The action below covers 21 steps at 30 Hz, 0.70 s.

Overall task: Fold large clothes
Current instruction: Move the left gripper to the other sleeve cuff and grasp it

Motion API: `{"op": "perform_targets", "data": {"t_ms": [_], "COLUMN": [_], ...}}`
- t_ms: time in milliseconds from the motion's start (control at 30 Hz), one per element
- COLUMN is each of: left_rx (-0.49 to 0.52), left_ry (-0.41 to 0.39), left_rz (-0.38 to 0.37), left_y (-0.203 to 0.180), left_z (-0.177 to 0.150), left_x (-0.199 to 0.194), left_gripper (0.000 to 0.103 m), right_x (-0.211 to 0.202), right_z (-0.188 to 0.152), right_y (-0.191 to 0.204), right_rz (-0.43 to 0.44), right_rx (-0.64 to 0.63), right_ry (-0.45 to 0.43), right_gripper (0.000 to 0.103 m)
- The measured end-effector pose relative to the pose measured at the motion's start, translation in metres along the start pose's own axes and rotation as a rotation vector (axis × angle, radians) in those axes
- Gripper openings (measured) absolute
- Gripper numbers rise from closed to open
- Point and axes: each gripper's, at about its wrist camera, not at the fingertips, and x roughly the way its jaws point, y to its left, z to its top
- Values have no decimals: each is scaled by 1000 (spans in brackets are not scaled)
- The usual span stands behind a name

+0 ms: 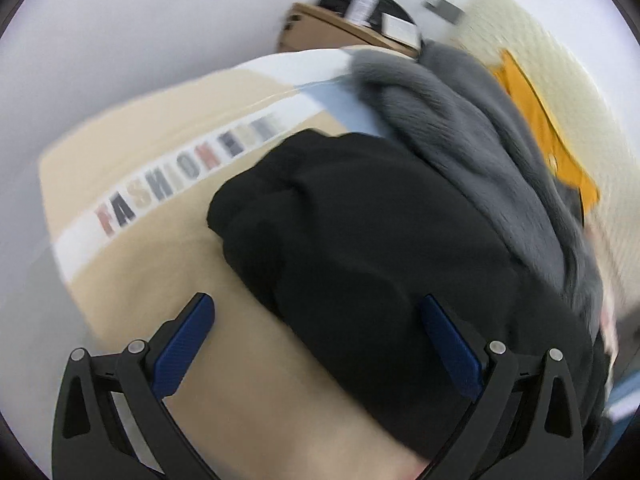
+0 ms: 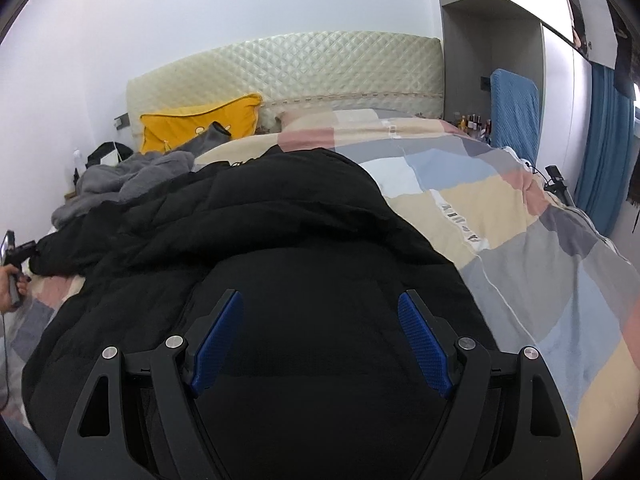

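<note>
A large black padded coat (image 2: 256, 232) lies spread on the patchwork duvet of a bed. In the left wrist view the coat (image 1: 360, 232) fills the middle and right, over the beige patch. My left gripper (image 1: 316, 304) is open, its blue pads wide apart, one over the beige duvet and one over the coat's edge. My right gripper (image 2: 320, 300) is open just above the coat's near part, nothing between its pads. The left gripper also shows in the right wrist view (image 2: 16, 256), at the coat's far left edge, held by a hand.
A grey fleece garment (image 2: 132, 176) lies heaped beyond the coat near a yellow pillow (image 2: 200, 124) and the quilted headboard (image 2: 288, 68). The duvet (image 2: 540, 272) extends right. A blue chair (image 2: 512, 108) and blue curtains (image 2: 604, 148) stand at the right. A cardboard box (image 1: 320, 28) sits by the wall.
</note>
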Motion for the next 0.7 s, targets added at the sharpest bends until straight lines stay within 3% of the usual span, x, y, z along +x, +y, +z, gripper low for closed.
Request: {"op": "perform_targets", "data": {"t_ms": [133,233,400,467,533,700], "left_rx": [-25,-9,-59,-31,33,77], "left_ry": [-124,-144,-104,-98,-124,-152], "left_rz": [-11,-41,-112,-95,-42,18], "left_y": [2,-4,-6,-12,-24,-44], "left_z": [3,6,11,14,18,24], "left_x": [6,15,16,9,-3,-34], "left_gripper": [100,88,50,32,20,8], "right_x": [15,20,19,16,13,6], "right_z": [-2,-3,-1,0,1,2], "right_y": [12,21,24,26,26,16], "right_rz": [1,10,68,72,72,87], "right_rx": [-40,-62,-18,-26,-37,-8], "right_ry": [31,39,37,31,31,45], "right_gripper": [79,79,79,79,79,79]}}
